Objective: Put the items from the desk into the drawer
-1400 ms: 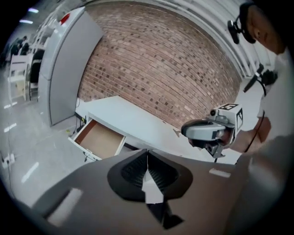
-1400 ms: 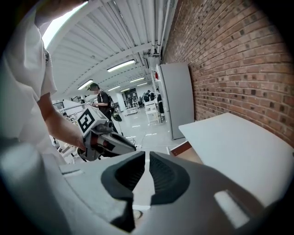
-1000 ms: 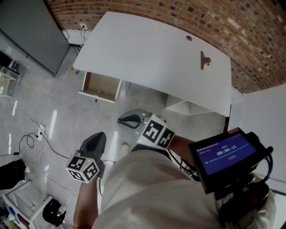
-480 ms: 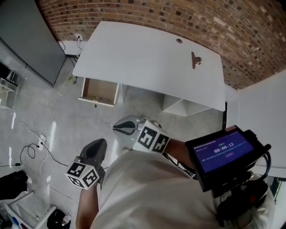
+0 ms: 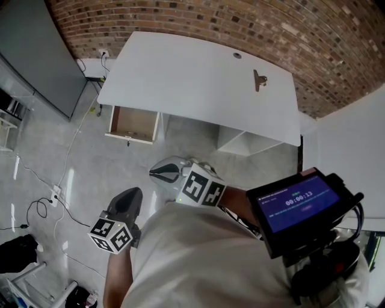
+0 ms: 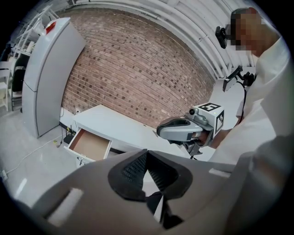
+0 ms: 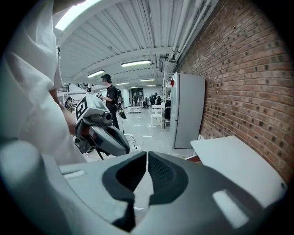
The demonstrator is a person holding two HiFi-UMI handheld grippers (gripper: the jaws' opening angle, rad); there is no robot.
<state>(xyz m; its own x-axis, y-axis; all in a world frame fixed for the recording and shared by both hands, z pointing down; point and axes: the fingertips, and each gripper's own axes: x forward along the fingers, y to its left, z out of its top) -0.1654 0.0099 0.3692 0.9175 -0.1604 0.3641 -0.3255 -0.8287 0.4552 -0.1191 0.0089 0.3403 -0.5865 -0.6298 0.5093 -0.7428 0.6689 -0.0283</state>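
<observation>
The drawer (image 5: pixel 133 124) hangs open under the counter's (image 5: pixel 192 84) left end. Over the last second both grippers have only drifted a little, so nothing is nearer the drawer. Left gripper (image 5: pixel 129 201) and right gripper (image 5: pixel 161 172), well short of the counter, have jaws pressed together on nothing. A brown clip (image 5: pixel 259 79) lies toward the counter's right end

A red brick wall (image 5: pixel 198 18) stands behind; the floor (image 5: pixel 90 174) is grey and glossy, strip lights (image 7: pixel 135 63) shine above.
</observation>
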